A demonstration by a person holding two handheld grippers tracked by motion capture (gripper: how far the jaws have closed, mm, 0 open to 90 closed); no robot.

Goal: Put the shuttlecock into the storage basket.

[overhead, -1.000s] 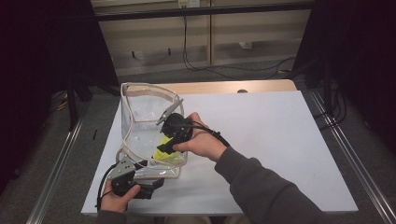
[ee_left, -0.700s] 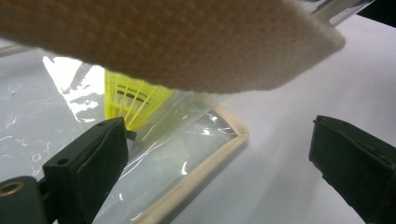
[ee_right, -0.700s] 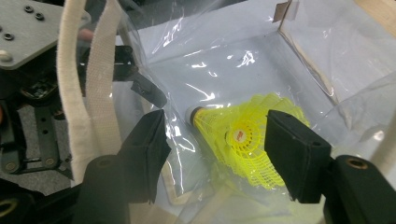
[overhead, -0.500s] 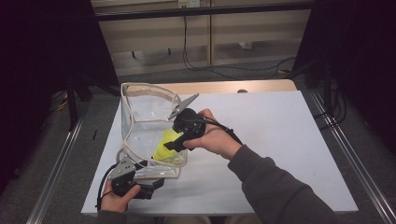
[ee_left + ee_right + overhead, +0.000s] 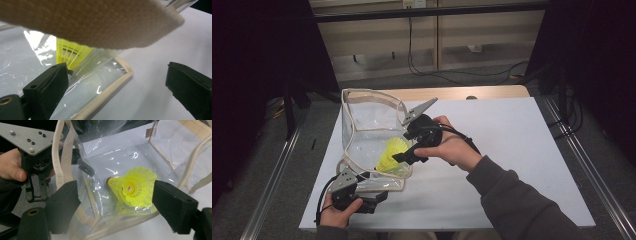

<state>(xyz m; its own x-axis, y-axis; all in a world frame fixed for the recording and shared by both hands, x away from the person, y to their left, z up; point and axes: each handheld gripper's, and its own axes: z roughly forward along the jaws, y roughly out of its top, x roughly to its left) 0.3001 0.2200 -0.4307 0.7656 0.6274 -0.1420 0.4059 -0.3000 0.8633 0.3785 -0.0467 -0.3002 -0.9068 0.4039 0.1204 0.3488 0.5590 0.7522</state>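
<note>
At the lower left of the high view, the left tool (image 5: 374, 196) sits at the near corner of the clear bag (image 5: 367, 135), low on the tabletop (image 5: 522, 150). In the left gripper view its two jaws stand well apart with the bag's cream-edged corner between them; whether a pad presses on the plastic cannot be told, but the gap reads as open. The cream strap (image 5: 100, 22) of the bag crosses the top of that view.

Just beyond, in the middle of the high view, the right tool (image 5: 404, 156) has changed most. A second ago it reached deeper over the bag's mouth; now it sits a little further toward the right of the frame and slightly higher, at the bag's side wall. Its jaws have just been opening, and in the right gripper view they stand wide, with nothing pressed between the pads.

The yellow shuttlecock (image 5: 132, 188) lies inside the bag on its floor, seen through the plastic between and beyond those jaws, cork end toward the left of that view. A second yellow skirt seems to lie under it, though the folds of plastic blur this.

Judged from this, the release looks done: the shuttlecock is left in the bag and the right tool is free to draw clear, minding the strap and plastic near its jaws.
</note>
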